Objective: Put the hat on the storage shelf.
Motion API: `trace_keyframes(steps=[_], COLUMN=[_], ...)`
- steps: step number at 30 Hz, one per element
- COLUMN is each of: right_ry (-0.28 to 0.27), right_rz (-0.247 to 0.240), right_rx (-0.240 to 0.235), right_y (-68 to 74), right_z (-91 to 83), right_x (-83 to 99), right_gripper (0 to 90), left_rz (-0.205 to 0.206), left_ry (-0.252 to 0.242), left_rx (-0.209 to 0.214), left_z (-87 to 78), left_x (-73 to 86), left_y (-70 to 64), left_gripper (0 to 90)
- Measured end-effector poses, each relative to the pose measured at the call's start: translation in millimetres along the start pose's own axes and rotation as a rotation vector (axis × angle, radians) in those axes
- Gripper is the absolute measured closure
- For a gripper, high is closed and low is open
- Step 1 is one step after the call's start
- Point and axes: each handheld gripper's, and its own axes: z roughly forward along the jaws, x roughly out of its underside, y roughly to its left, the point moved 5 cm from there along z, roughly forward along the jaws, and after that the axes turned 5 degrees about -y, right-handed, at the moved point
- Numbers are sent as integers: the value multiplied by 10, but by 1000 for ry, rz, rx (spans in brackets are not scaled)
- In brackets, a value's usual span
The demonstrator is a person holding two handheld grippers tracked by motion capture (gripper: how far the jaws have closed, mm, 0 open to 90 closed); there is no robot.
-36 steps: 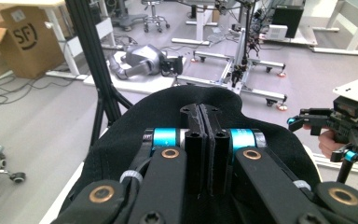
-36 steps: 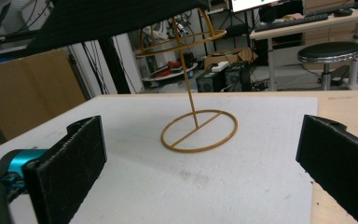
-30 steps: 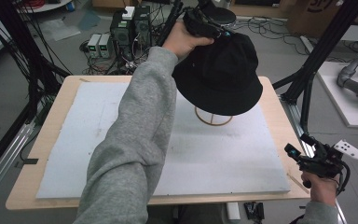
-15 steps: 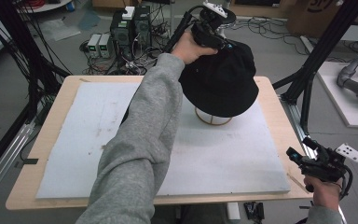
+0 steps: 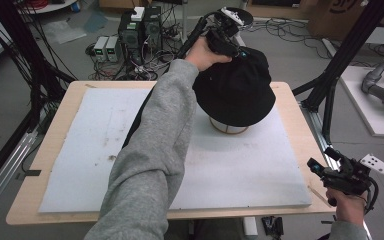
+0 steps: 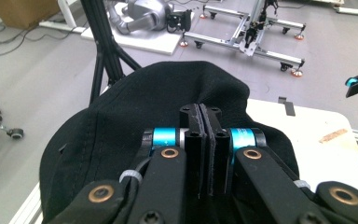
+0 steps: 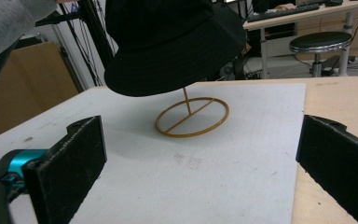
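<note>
Left tongs (image 6: 204,154) pinched tight on the crown of the black hat (image 5: 237,90) — I hold it over the gold wire stand (image 7: 192,116) at the far side of the white mat (image 5: 95,135). My right tongs (image 7: 200,163) hang wide open, gripping nothing — off the table's (image 5: 70,100) near right corner.

Surroundings of the work station: furniture and equipment standing by.

A wooden table (image 5: 300,125) is carrying a white foam mat (image 5: 95,140) that is showing scuffs at its left; on the floor beyond the far edge, dark electronics boxes (image 5: 139,30) and two small grey units (image 5: 105,48) are sitting among cables. A grey robot arm (image 5: 382,89) is lying on a white platform (image 5: 367,117) at the right, behind black frame posts (image 5: 345,55). A round stool (image 7: 325,42) is standing by a desk.
</note>
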Motion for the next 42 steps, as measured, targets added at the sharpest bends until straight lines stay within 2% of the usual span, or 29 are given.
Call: trace_keyframes(steps=[6,9,13,16,17,19,22,23,24,25,28,29,31,34,35,36,37,38,39,41,42], right_ry=[10,21,28,35,34,36,37,37,37,34,35,33,31,35,39,39,41,43,42,45,45], right_rz=[-8,-11,-21,-22,-23,-21,-28,-24,-24,-28,-25,-26,-40,-28,-37,-37,-39,-29,-39,-46,-46], right_rx=[-2,-11,-19,-21,-24,-21,-25,-26,-26,-29,-30,-32,-36,-38,-40,-40,-43,-47,-49,-50,-50], right_y=[0,36,65,73,74,76,80,89,89,93,95,98,98,118,125,125,138,154,154,168,168], right_z=[-1,18,43,54,58,62,69,73,73,76,77,85,96,102,114,114,127,133,144,159,159], right_x=[8,6,-2,5,5,5,5,4,4,0,-2,-2,-5,-5,-4,-4,-4,-3,-4,-5,-5], right_gripper=[12,12,12,12,12,11,11,12,12,12,12,12,12,12,12,12,12,11,12,11,11], left_rz=[-15,-33,-47,-46,-60,-74,-86,-120,-120,-153,-160,-154,-154,-137,-117,-117,-107,-107,-101,-111,-104], left_ry=[0,16,14,3,-30,-41,-35,-23,-23,-5,15,18,5,8,15,15,7,7,-29,-32,-20], left_rx=[-9,-23,-30,-21,-8,-12,-17,-17,-17,-16,-35,-65,-64,-72,-92,-92,-103,-103,-116,-116,-132], left_z=[-10,-21,-41,-65,-89,-107,-113,-117,-117,-127,-147,-184,-244,-305,-371,-371,-450,-450,-565,-618,-665], left_x=[51,140,203,195,152,116,109,115,115,125,132,125,110,95,83,83,75,75,83,99,125], left_y=[45,94,119,117,101,95,95,99,99,98,80,52,7,-48,-110,-110,-178,-178,-227,-249,-264], left_gripper=[875,871,861,834,814,732,627,570,505,450,283,242,188,162,156,150,150,150,150,139,139])
